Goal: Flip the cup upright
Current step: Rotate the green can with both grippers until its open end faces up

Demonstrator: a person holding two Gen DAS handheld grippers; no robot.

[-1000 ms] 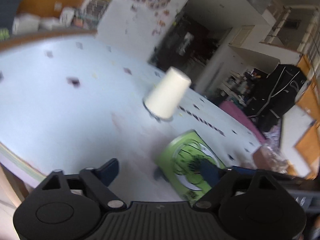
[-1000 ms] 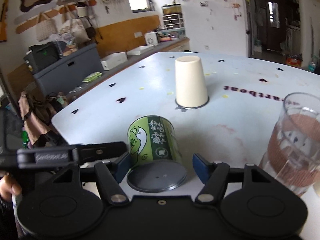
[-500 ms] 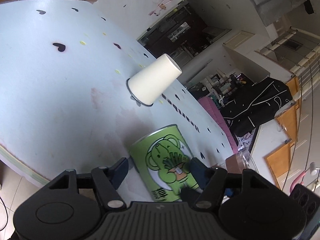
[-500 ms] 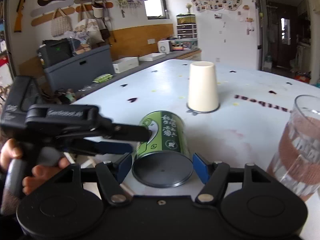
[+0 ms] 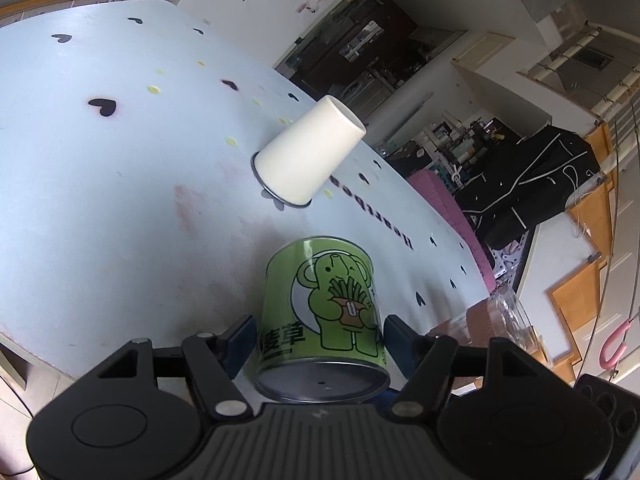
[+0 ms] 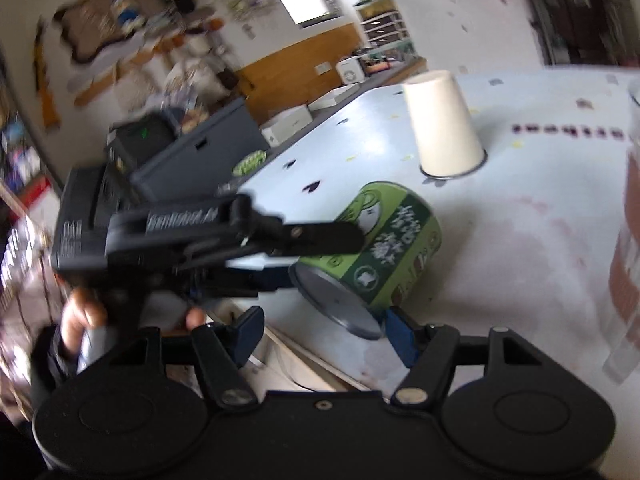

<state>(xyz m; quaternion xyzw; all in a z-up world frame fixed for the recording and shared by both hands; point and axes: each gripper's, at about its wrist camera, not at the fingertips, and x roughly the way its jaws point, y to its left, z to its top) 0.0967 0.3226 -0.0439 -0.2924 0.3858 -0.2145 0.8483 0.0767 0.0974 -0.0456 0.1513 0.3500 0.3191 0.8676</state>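
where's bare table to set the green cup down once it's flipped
Most room is the wide bare stretch of the table, left of the white paper cup in the left wrist view. The strip between the paper cup and the green cup is narrower. It is crowded toward the glass and around both grippers.

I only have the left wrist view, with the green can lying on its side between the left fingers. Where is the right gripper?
Observer: The right gripper is open, facing the flat end of the green can, low at the edge of the table.
Operator: Is it touching the can?
Observer: One finger sits right by the can's flat end. The blur hides whether they touch.
Operator: Where is the person holding my gripper?
Observer: A hand grips the handle of the left gripper out past the table edge.
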